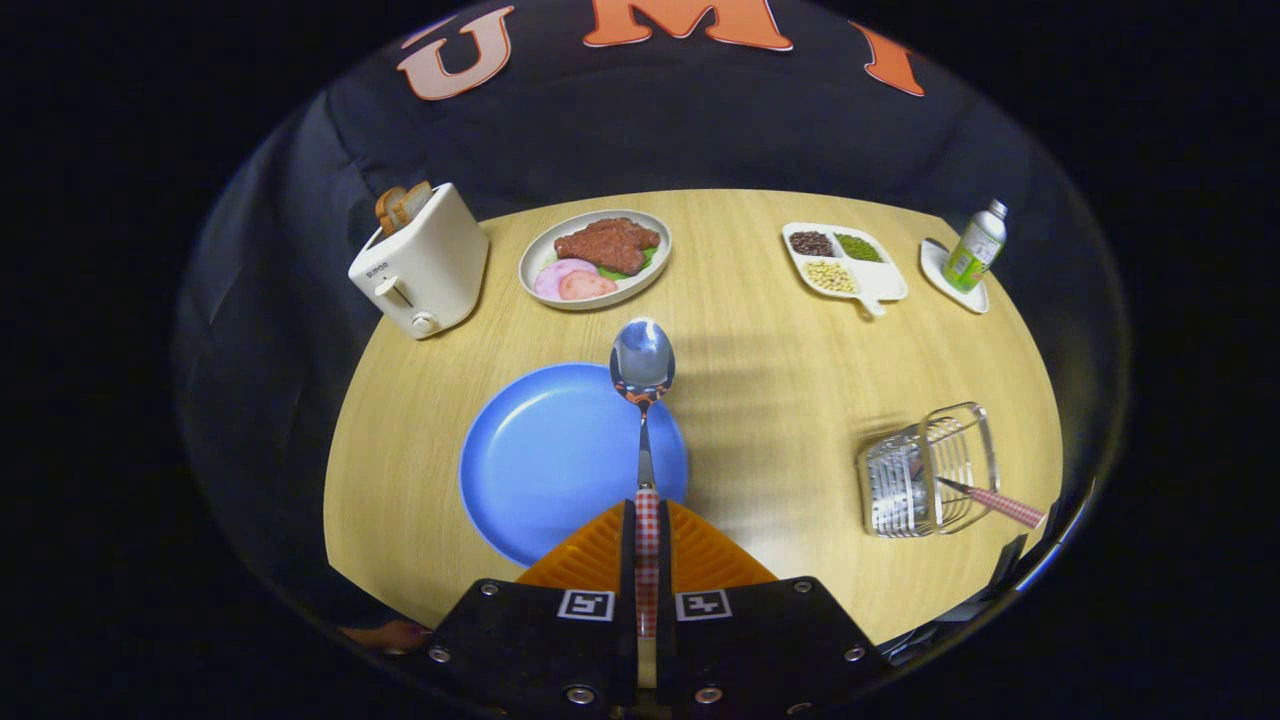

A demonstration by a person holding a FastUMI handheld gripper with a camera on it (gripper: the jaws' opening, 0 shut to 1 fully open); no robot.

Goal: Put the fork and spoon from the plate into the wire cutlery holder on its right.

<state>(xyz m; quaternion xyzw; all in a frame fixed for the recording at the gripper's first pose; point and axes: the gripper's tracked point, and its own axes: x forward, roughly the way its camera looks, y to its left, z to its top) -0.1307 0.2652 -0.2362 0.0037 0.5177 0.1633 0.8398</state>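
Claw [647,540] clamped on spoon [642,400] by its checked handle, both fingers pressing; bowl sticks out straight ahead, over the blue plate [540,460] edge. Spoon looks light, stiff, smooth metal, so grip on the patterned handle is right, mid-handle to stop it pivoting. Wire cutlery holder [925,470] sits off to the right on table [760,350], fork [990,500] already in it

bare table [780,400] between plate [540,460] and holder [925,470], fork [990,500] inside
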